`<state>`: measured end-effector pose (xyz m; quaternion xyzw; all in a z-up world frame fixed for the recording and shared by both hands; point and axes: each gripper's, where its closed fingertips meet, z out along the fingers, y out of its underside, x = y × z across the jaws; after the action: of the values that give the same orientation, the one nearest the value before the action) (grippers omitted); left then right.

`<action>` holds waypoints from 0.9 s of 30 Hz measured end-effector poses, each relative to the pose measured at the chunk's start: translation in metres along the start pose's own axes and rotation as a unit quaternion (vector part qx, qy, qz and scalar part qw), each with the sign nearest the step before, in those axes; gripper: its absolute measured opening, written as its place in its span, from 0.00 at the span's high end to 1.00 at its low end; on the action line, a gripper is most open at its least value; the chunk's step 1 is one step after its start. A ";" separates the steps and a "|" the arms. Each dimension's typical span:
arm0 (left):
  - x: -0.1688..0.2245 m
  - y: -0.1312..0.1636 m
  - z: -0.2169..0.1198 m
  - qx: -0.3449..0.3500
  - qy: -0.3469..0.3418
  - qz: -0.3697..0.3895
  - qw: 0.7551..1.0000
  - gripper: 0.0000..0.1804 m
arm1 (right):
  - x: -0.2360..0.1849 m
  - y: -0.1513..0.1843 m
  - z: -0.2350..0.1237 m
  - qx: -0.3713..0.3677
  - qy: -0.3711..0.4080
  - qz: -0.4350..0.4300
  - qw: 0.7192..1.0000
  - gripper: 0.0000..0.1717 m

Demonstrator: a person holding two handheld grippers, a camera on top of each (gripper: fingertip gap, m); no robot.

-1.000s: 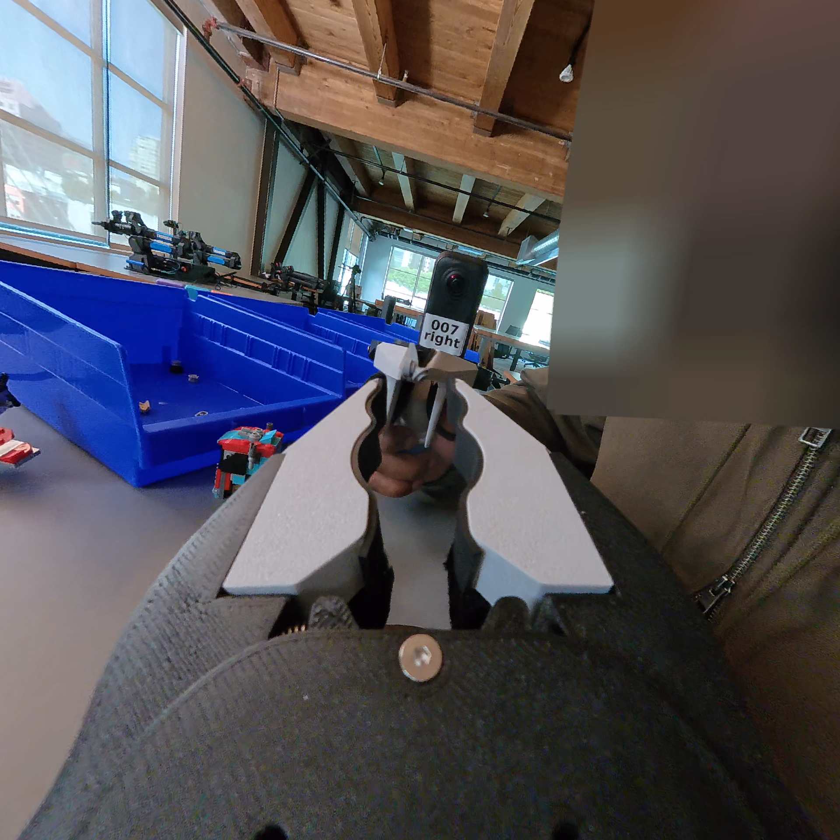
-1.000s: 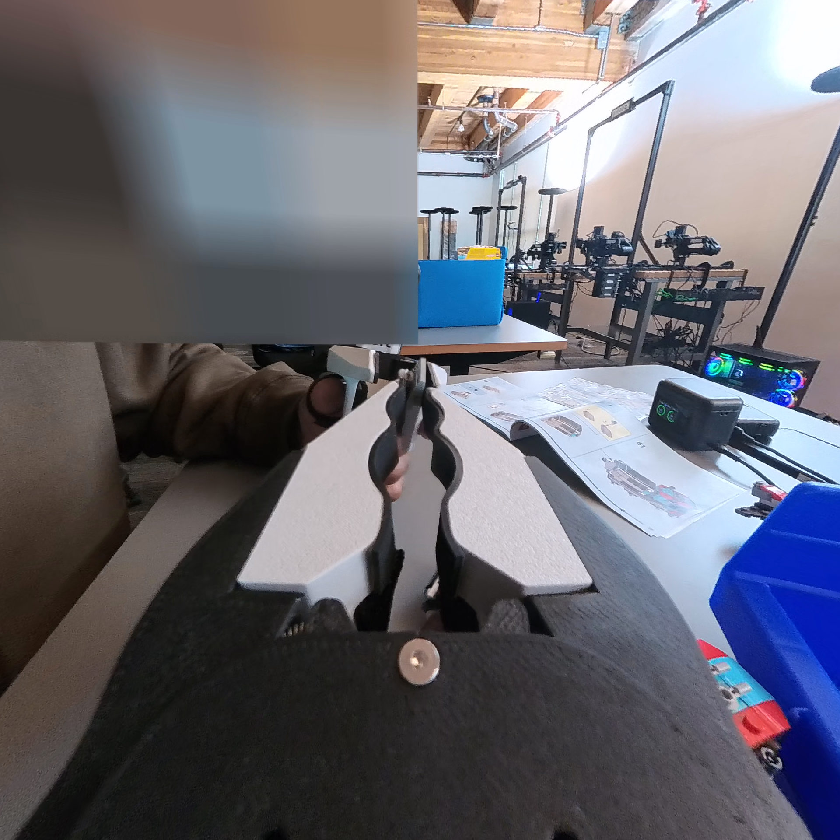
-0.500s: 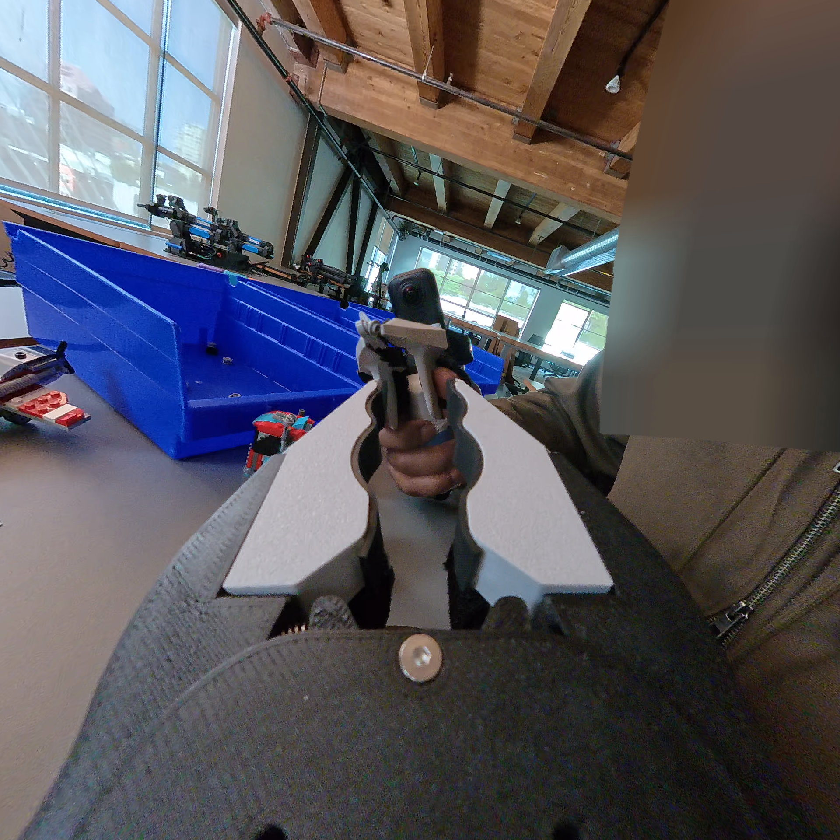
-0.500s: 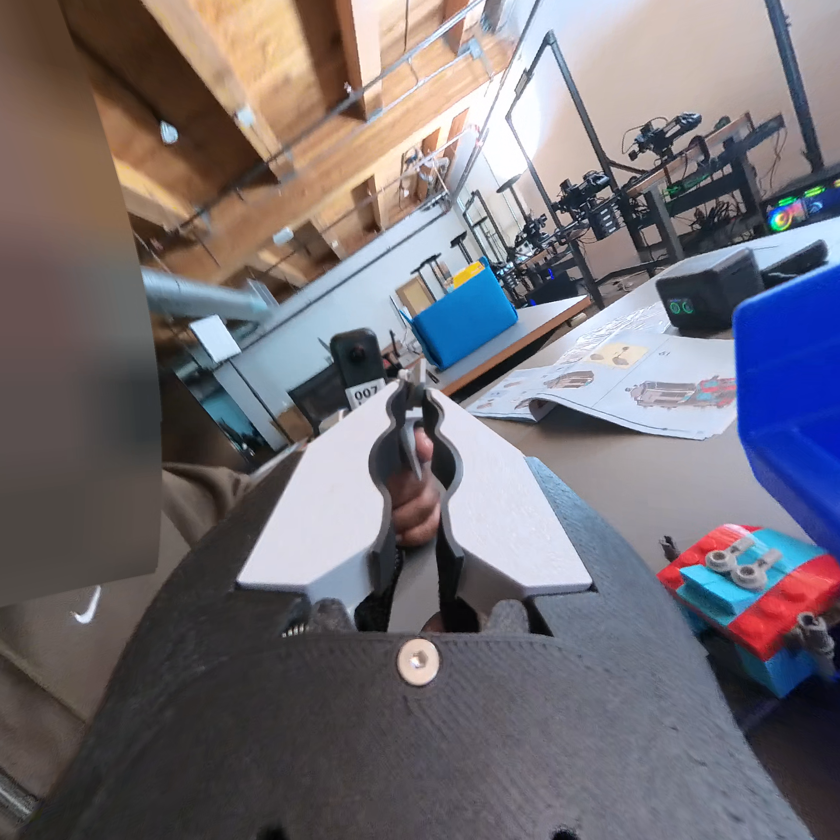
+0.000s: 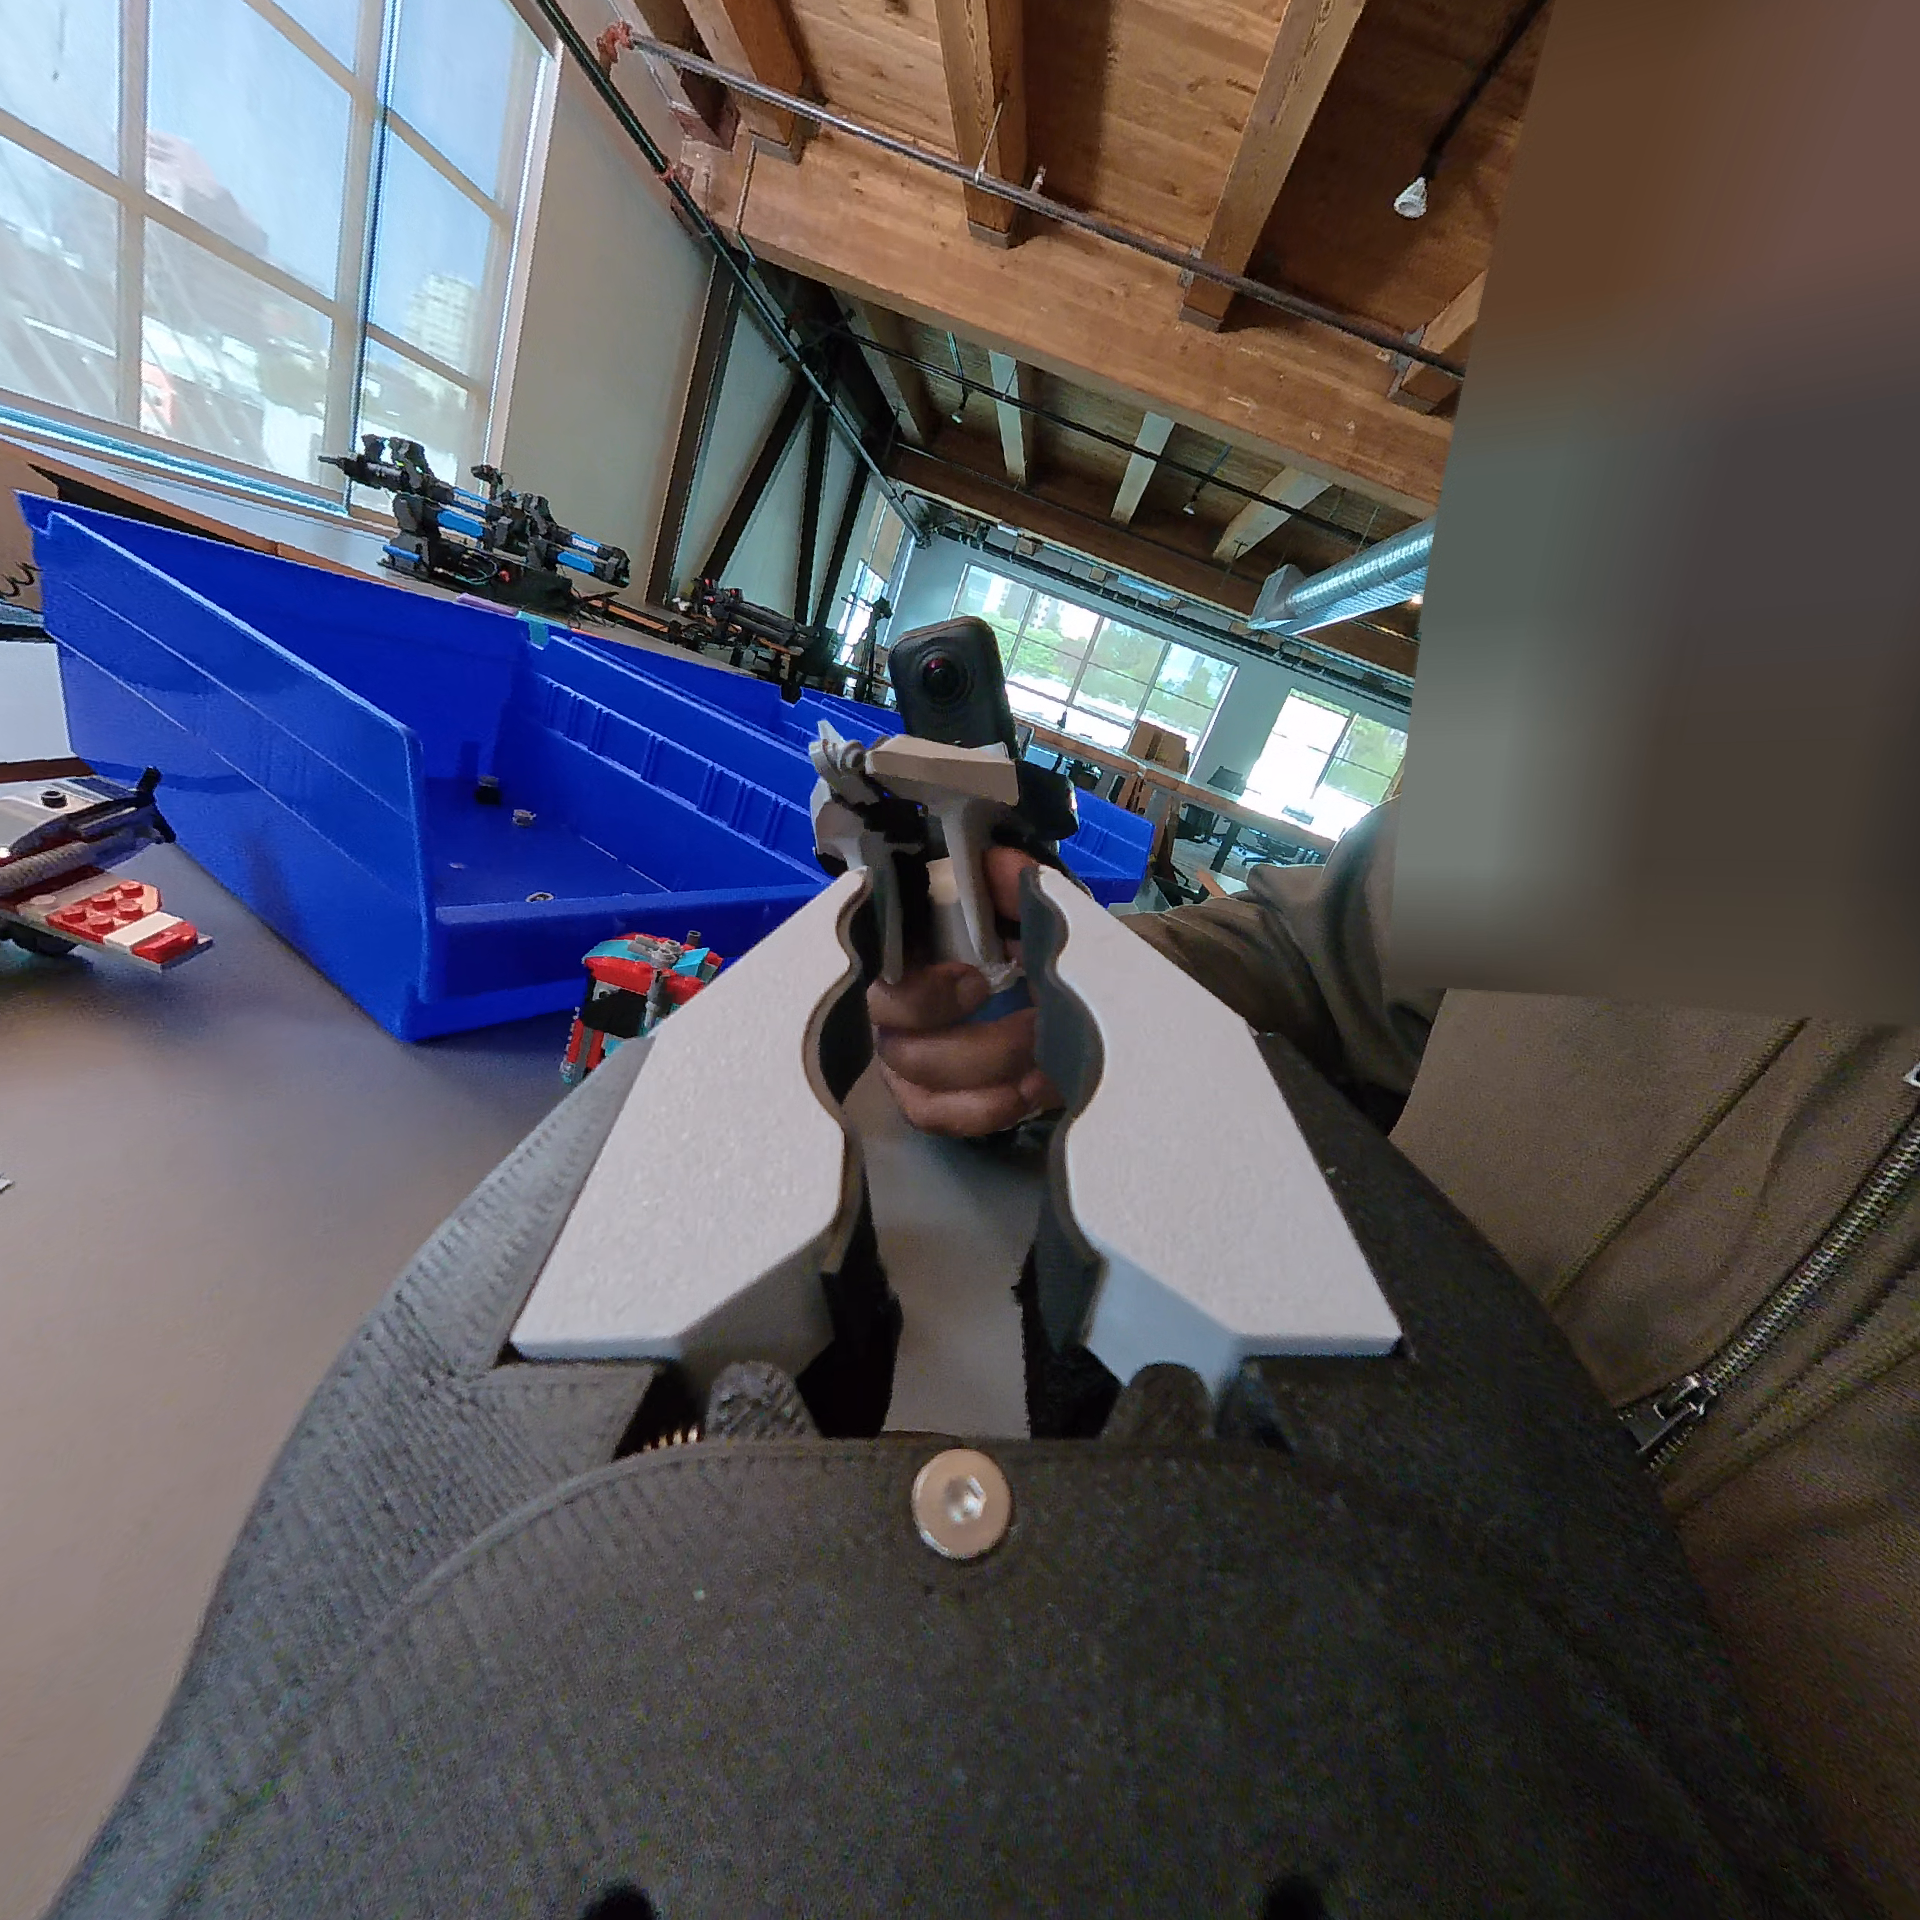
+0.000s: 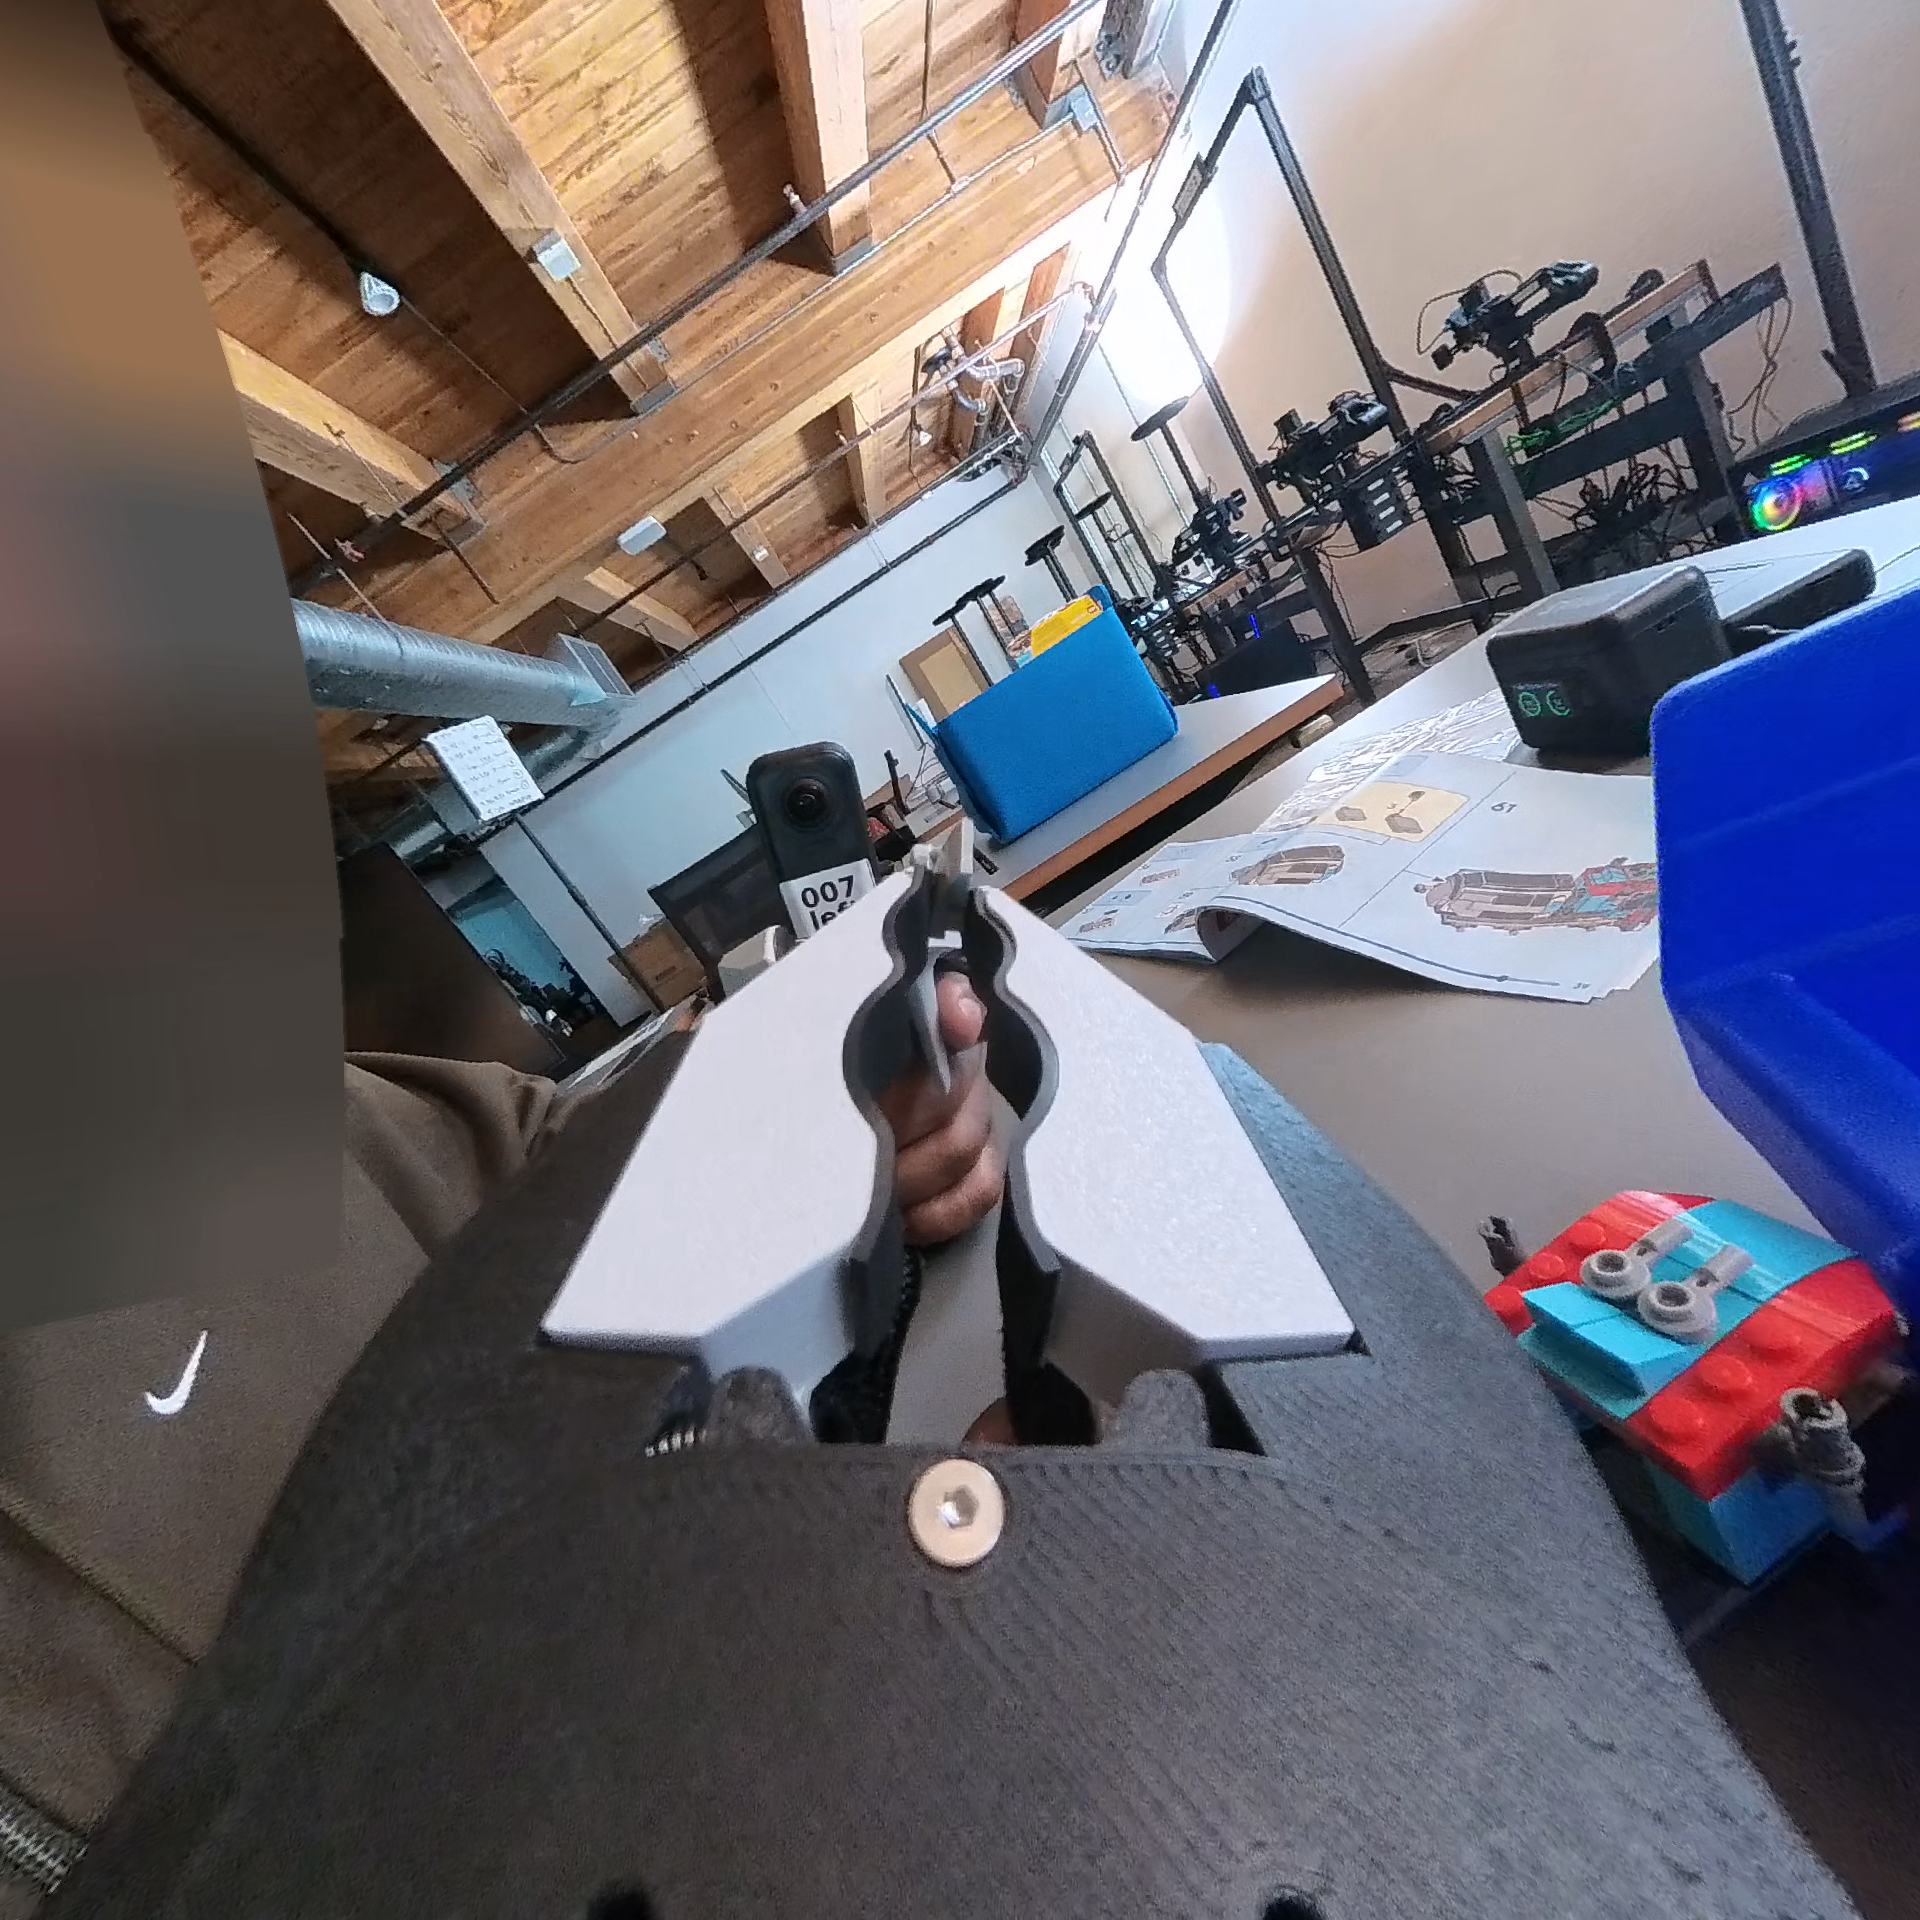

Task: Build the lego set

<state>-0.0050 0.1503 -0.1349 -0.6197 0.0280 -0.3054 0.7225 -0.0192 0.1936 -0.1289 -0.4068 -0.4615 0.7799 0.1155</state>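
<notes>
My left gripper is held up in the air with its fingers apart and nothing between them. Through the gap I see my right gripper facing it, held in a hand, with its black camera above. In the right wrist view my right gripper has its fingertips close together with only a narrow slit. The left gripper's thin grey finger and its hand show behind that slit. I cannot tell whether anything sits between the right tips. The left gripper's camera shows just to the left.
A long blue bin lies on the grey table, and a corner of it shows in the right wrist view. A red and teal brick model stands by it. A red and white brick build, an open booklet and a black box are nearby. The person's jacket is close. The grippers' ends are close to 5 centimetres from one another.
The right gripper has tilted up and rolled, so its view now shows more ceiling and the brick model. The left view has shifted slightly. Neither gripper's fingers have opened or closed.
</notes>
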 end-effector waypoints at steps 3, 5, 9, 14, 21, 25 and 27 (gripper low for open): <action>0.000 0.000 0.000 0.000 0.000 0.000 1.000 0.86 | 0.000 0.001 0.000 -0.002 0.000 -0.001 1.000 0.96; 0.000 0.000 0.000 0.000 0.000 0.000 1.000 0.86 | 0.000 0.001 0.000 -0.003 0.000 -0.004 1.000 0.96; 0.000 0.000 0.000 0.000 0.000 -0.001 1.000 0.86 | 0.000 0.002 0.000 -0.004 0.001 -0.006 1.000 0.96; 0.000 0.000 0.000 0.000 0.000 -0.001 1.000 0.86 | -0.001 0.003 0.001 -0.008 0.001 -0.015 1.000 0.96; 0.000 0.000 0.000 0.000 0.001 -0.001 1.000 0.86 | -0.006 0.009 0.003 -0.025 -0.003 -0.049 0.998 0.96; 0.001 0.000 0.000 -0.001 0.001 0.002 1.000 0.86 | -0.014 0.019 0.006 -0.055 -0.009 -0.119 0.991 0.96; 0.001 0.000 0.000 -0.001 0.001 0.003 1.000 0.86 | -0.020 0.026 0.007 -0.073 -0.014 -0.171 0.982 0.96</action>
<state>-0.0040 0.1498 -0.1344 -0.6199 0.0312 -0.3041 0.7227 -0.0065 0.1637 -0.1376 -0.3182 -0.5818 0.7184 0.2101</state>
